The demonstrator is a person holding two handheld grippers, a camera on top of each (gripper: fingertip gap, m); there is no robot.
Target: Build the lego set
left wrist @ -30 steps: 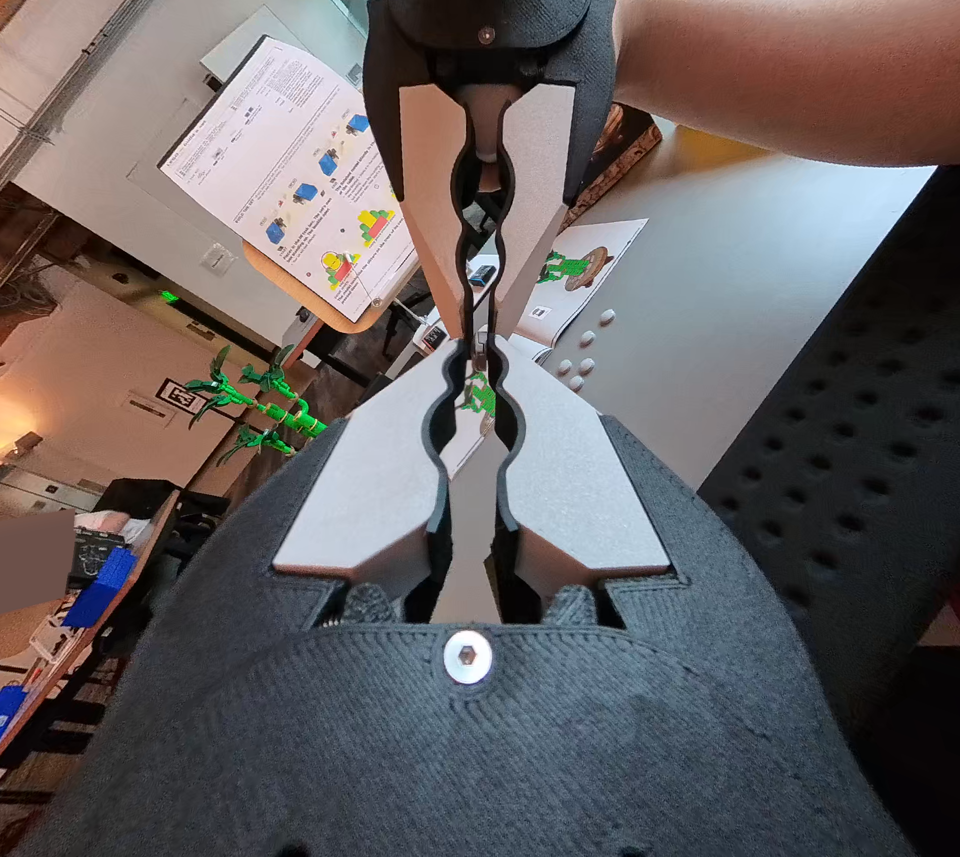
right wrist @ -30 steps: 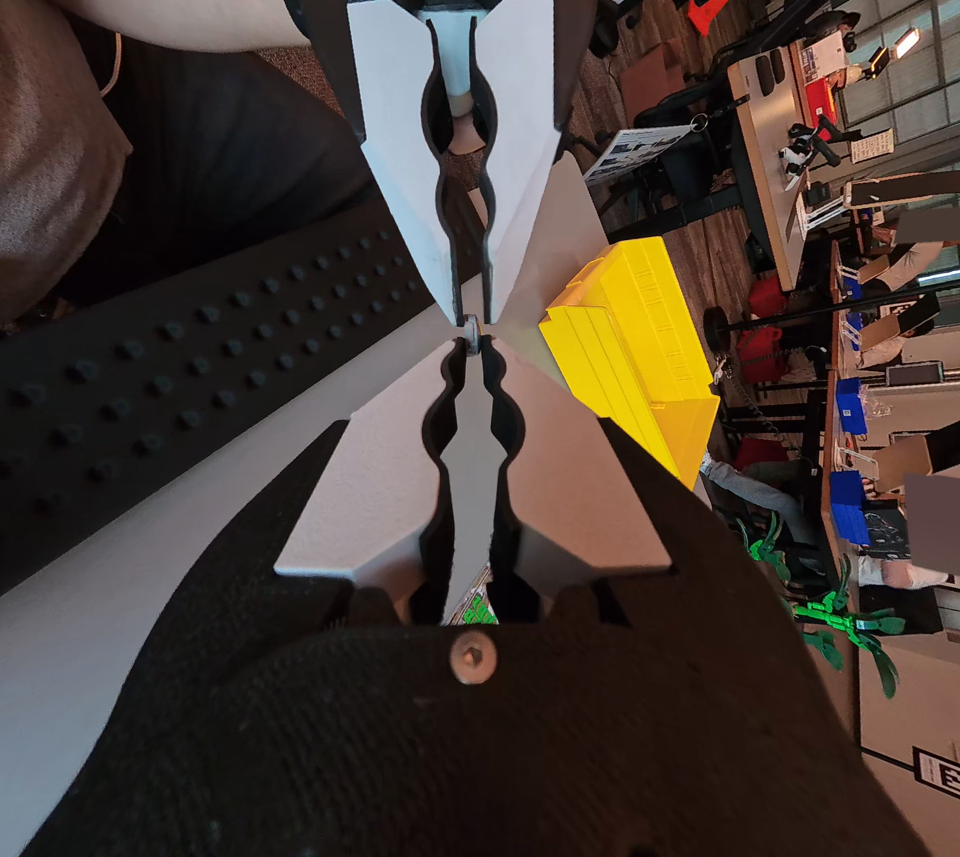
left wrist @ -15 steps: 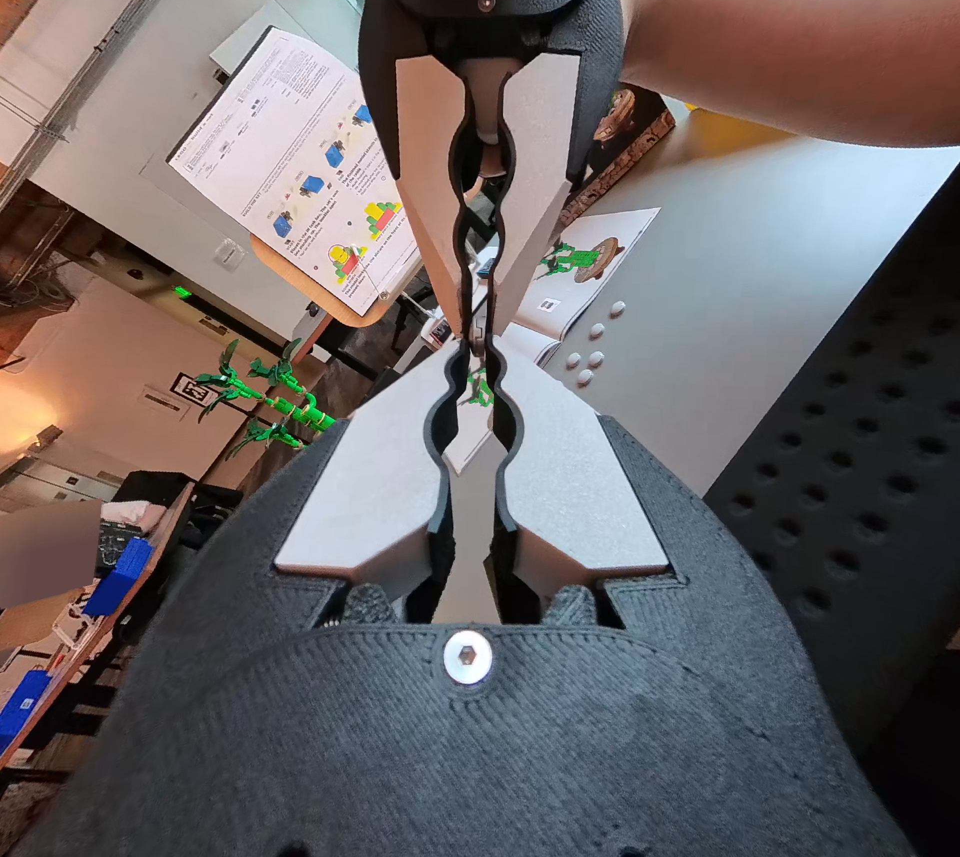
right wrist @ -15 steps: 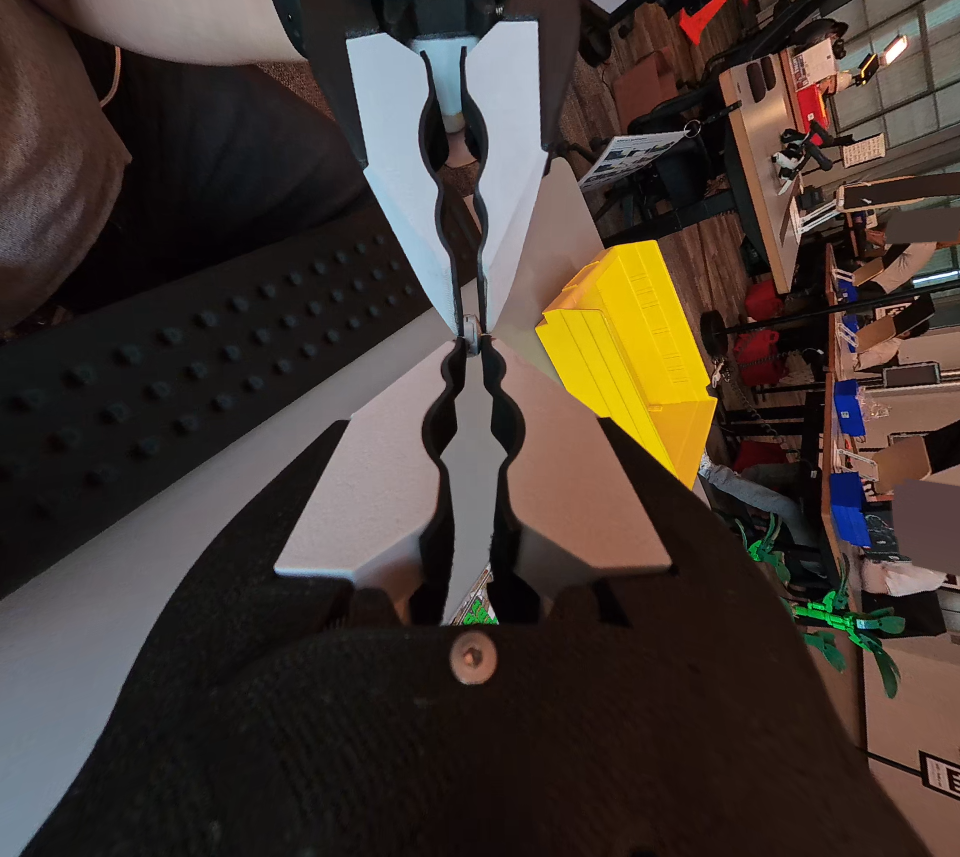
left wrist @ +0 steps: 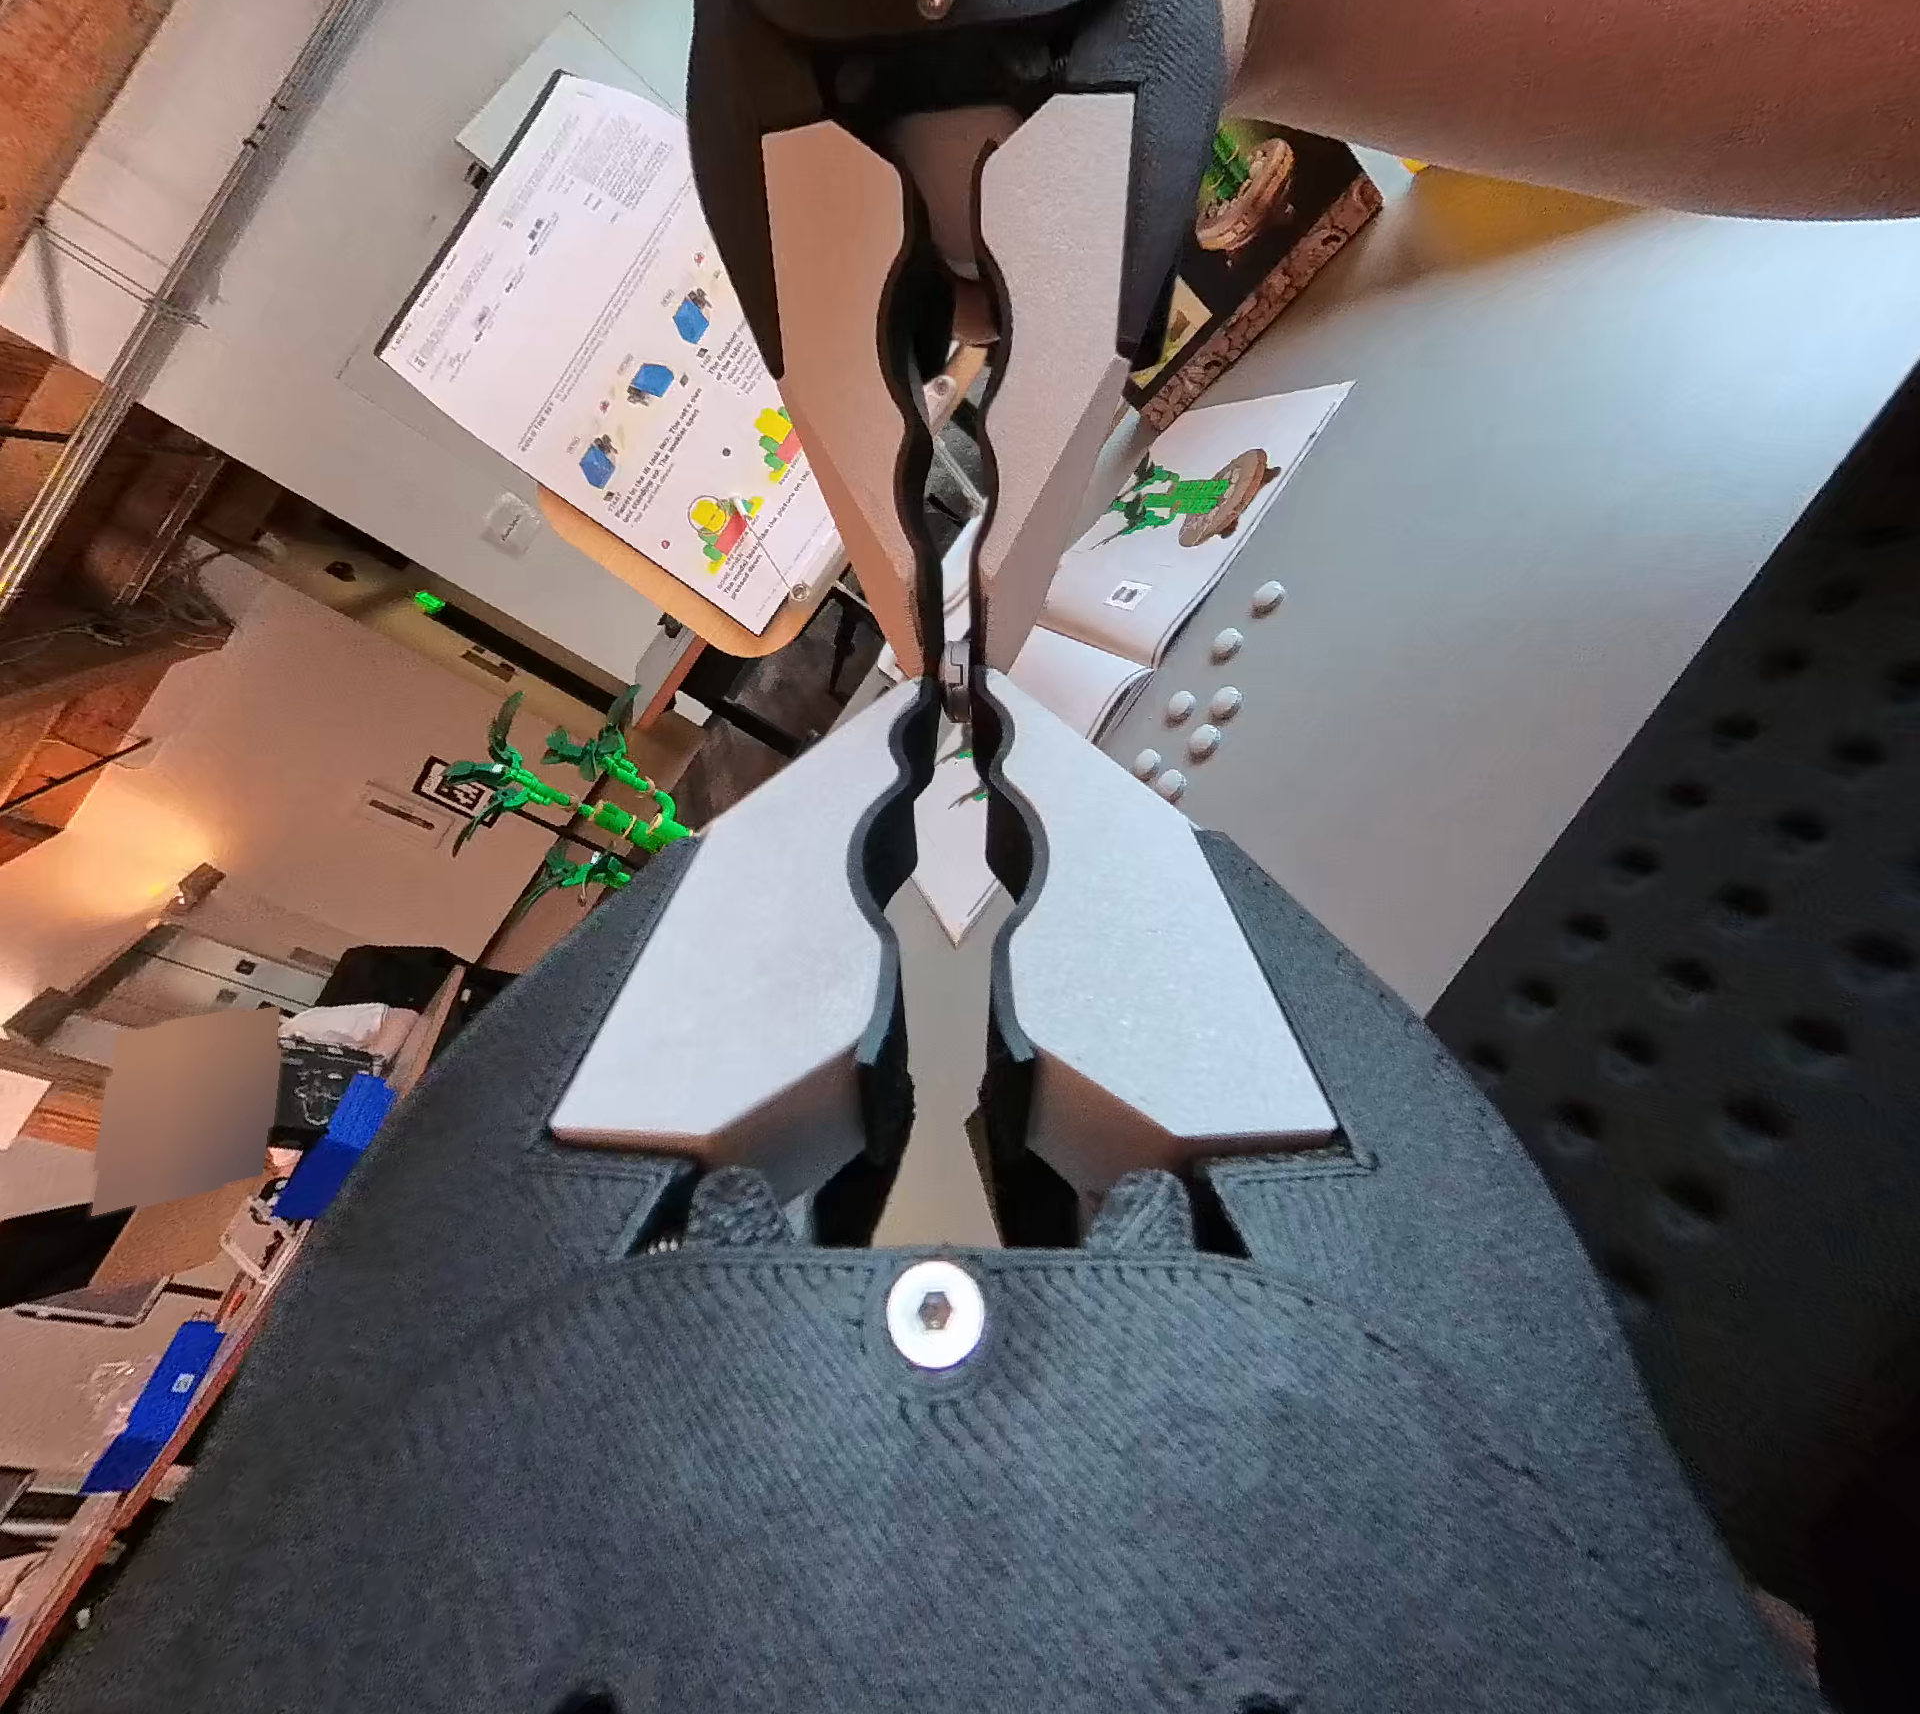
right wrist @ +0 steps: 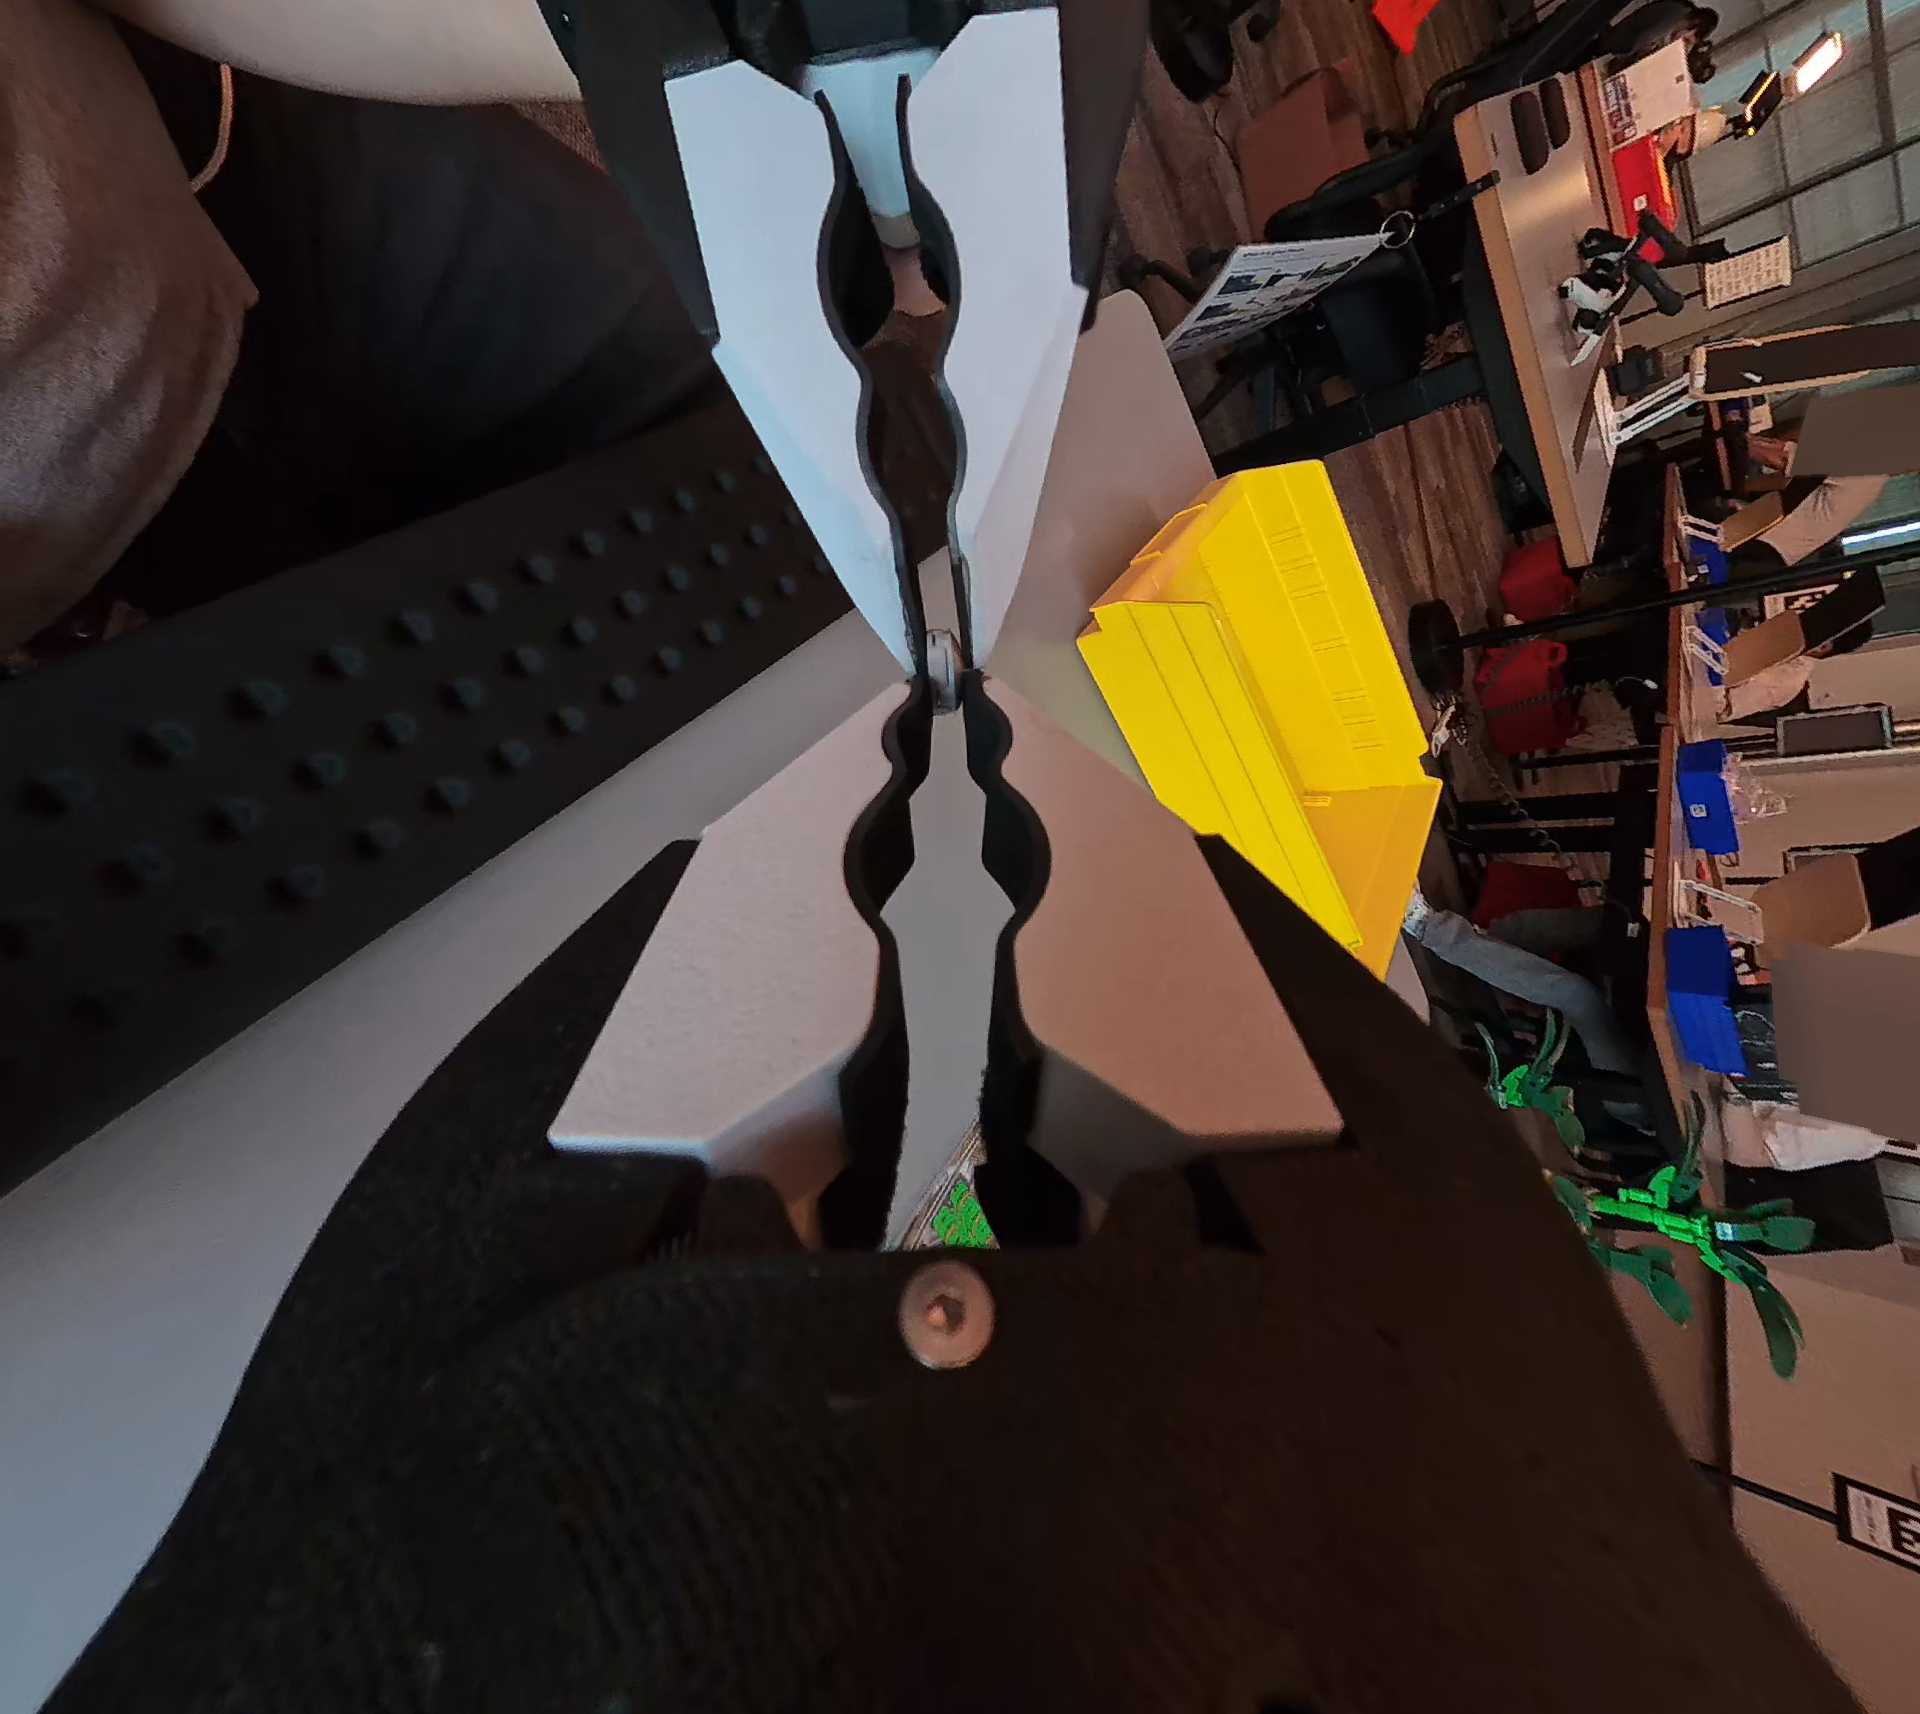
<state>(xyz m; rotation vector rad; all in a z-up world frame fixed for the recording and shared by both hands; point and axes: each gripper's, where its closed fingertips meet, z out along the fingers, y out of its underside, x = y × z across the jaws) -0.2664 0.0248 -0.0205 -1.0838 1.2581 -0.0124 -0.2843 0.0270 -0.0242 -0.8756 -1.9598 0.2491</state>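
Note:
Both grippers are held above the grey table (left wrist: pixel 1507 521) and meet tip to tip. In the left wrist view my left gripper (left wrist: pixel 951 708) is at the bottom, shut on a small grey lego piece (left wrist: pixel 956 700). My right gripper (left wrist: pixel 951 651) comes down from the top, shut on a small dark piece (left wrist: pixel 956 658) that touches the grey one. In the right wrist view my right gripper (right wrist: pixel 943 700) is at the bottom and the left gripper (right wrist: pixel 940 641) is above, with a small pale round piece (right wrist: pixel 943 669) pinched between the tips.
An open instruction booklet (left wrist: pixel 1195 511) lies on the table with several small white round pieces (left wrist: pixel 1205 708) beside it. A black studded mat (left wrist: pixel 1714 833) covers the near side. The set's box (left wrist: pixel 1268 210) and a yellow bin (right wrist: pixel 1278 677) stand at the table's edges. Left and right tips are no more than a few centimetres apart.
The grippers stay tip to tip and shut. The pair has tilted and shifted slightly, so the background has slid a little in both views.

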